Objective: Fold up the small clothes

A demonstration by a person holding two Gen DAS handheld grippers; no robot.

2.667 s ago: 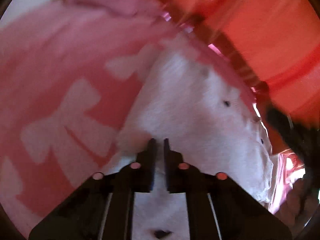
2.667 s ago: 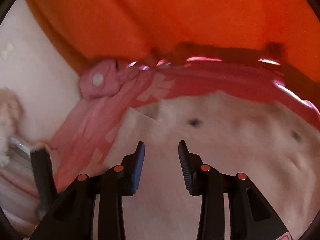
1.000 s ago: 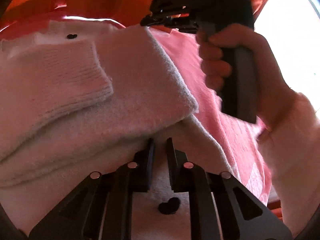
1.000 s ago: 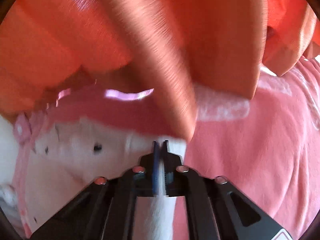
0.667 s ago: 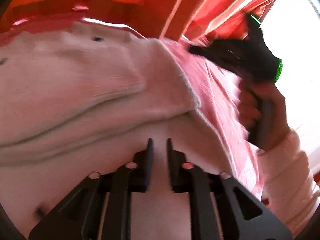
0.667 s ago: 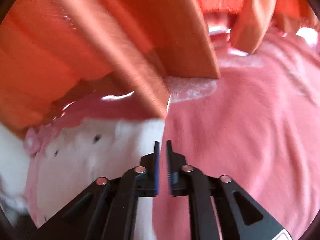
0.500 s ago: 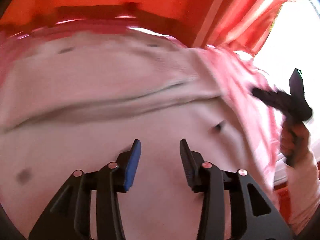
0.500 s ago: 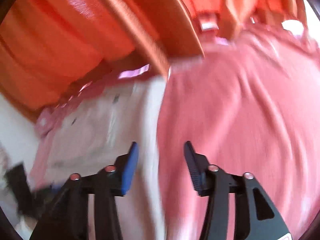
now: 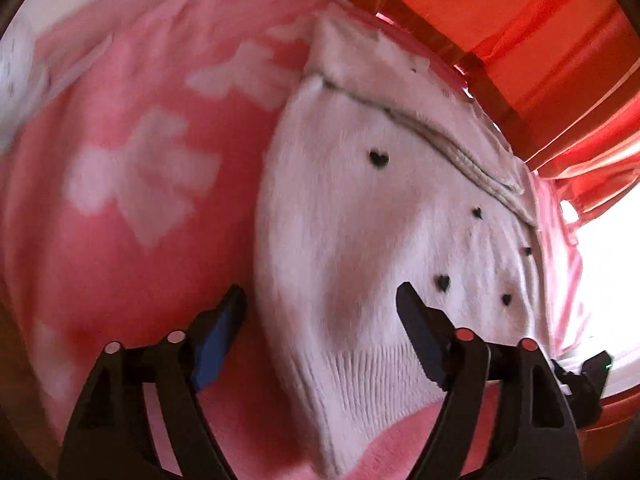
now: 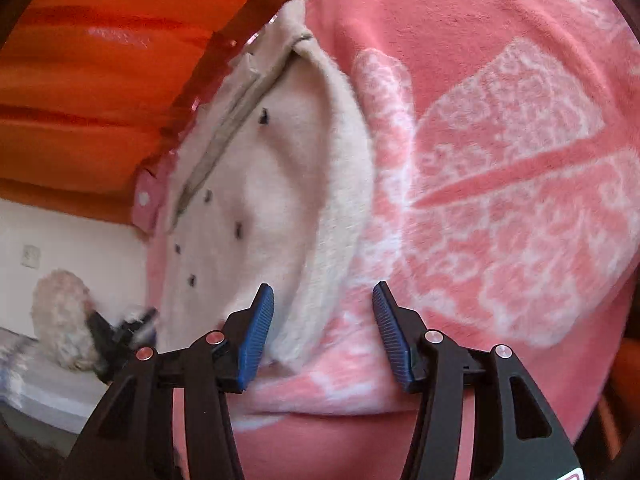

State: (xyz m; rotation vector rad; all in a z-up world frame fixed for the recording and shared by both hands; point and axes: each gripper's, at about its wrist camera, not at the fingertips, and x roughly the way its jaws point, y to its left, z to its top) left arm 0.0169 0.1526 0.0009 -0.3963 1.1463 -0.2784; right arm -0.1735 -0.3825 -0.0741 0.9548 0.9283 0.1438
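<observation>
Tongs first: my left gripper (image 9: 320, 308) has just been opening and now stands wide, with nothing pinched. My right gripper (image 10: 323, 312) has let go too and stands half open, and no pad presses on cloth.

Just past the left tips lies the small white sweater (image 9: 384, 240) with tiny black hearts on it. Its near ribbed end sits between the left jaws, but they do not touch it. From there it runs long, up and away toward the orange curtain (image 9: 500, 12). It rests folded on the pink blanket (image 9: 132, 184) with white bows.

From my right side, the same small white sweater (image 10: 272, 184) lies up and to the left of the tips. Its fluffy edge pokes in between the right jaws. More pink blanket (image 10: 500, 168) spreads off to the right.

I think both hands are about as near, one at each long side, so a next fold would go across the sweater
</observation>
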